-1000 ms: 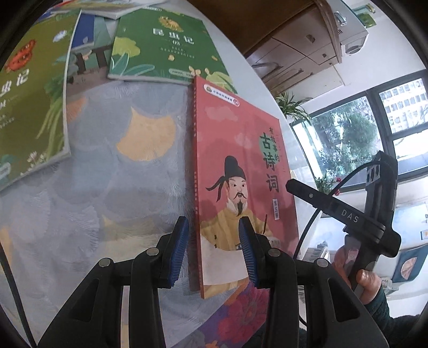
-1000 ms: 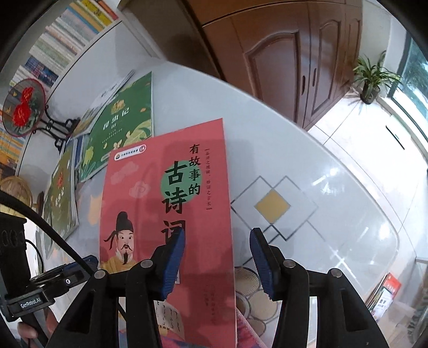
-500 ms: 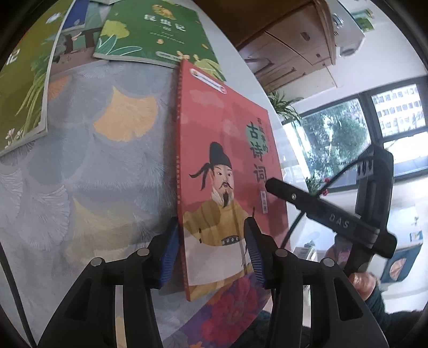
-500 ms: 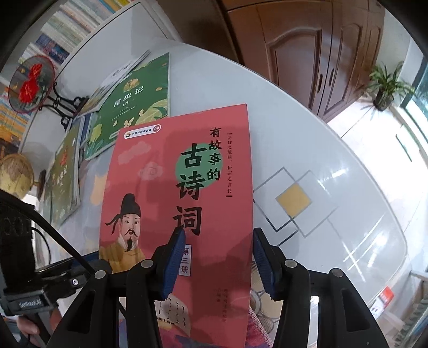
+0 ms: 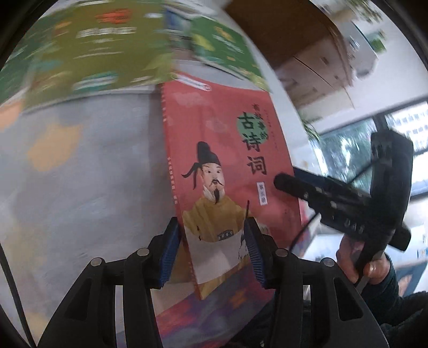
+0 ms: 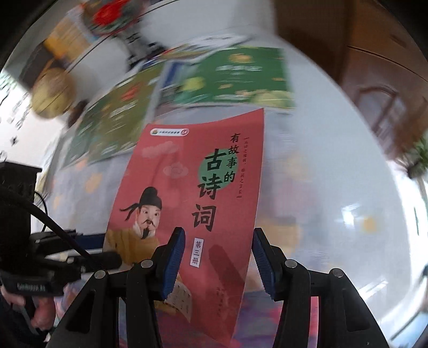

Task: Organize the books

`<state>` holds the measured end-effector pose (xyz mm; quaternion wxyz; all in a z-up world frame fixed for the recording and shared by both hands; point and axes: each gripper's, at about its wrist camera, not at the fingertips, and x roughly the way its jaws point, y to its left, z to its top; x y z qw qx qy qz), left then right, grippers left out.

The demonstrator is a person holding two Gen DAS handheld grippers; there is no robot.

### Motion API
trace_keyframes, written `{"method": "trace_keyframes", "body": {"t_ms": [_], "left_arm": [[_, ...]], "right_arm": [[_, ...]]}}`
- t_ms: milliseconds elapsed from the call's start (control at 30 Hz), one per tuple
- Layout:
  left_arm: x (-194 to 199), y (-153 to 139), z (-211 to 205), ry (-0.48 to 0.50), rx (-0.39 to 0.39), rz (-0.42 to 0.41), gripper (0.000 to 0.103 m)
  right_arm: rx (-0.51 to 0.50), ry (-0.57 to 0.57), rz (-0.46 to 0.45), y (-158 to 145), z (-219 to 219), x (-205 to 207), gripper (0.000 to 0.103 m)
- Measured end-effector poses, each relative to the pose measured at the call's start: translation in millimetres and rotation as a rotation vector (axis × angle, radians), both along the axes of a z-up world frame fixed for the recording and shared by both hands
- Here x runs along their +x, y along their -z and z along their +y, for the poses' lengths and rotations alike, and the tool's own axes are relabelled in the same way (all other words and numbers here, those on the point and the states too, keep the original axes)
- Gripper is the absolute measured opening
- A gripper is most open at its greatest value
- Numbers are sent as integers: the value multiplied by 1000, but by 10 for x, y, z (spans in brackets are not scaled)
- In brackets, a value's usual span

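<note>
A red book (image 5: 227, 139) (image 6: 187, 166) with a drawn robed man on its cover lies tilted over the patterned cloth, sharp against a blurred background. My left gripper (image 5: 211, 254) straddles its lower spine corner with the jaws apart: one pad beside the spine, the other over the cover. My right gripper (image 6: 218, 259) straddles the lower right edge the same way, casting a finger shadow on the cover. Neither pair of pads clamps the book. Beyond its top edge lie a green book (image 5: 224, 48) (image 6: 240, 75) and an olive-green book (image 5: 93, 48) (image 6: 112, 120).
A grey cloth (image 5: 80, 174) with gold leaf shapes covers part of the white round table (image 6: 334, 174). A hand (image 5: 371, 265) grips the right tool's handle. A wooden cabinet (image 6: 374, 67) stands behind, with a woven basket (image 6: 50, 88) and a red ornament (image 6: 112, 13) at the back left.
Both grippers swept sideways across the table, and the red book kept its place between them. The green books now sit right above its top edge. The left jaws spread slightly.
</note>
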<state>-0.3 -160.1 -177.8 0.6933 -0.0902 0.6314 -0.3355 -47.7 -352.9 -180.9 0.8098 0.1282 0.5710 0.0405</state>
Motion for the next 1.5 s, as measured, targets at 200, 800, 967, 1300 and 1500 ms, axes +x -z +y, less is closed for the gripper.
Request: {"method": "trace_keyframes", "body": {"t_ms": [200, 800, 967, 1300, 1500], "left_arm": [[60, 126, 357, -136, -18, 36, 44], [-50, -429, 253, -49, -290, -37, 44], [-29, -156, -37, -6, -157, -52, 32], [203, 96, -19, -111, -539, 281, 20], [199, 190, -79, -111, -497, 316, 20]], "right_arm": [[50, -54, 38, 268, 238, 92, 43], [346, 37, 39, 423, -112, -216, 36], [475, 91, 52, 528, -258, -216, 36], [708, 168, 94, 578, -458, -288, 69], [906, 192, 89, 682, -476, -241, 47]]}}
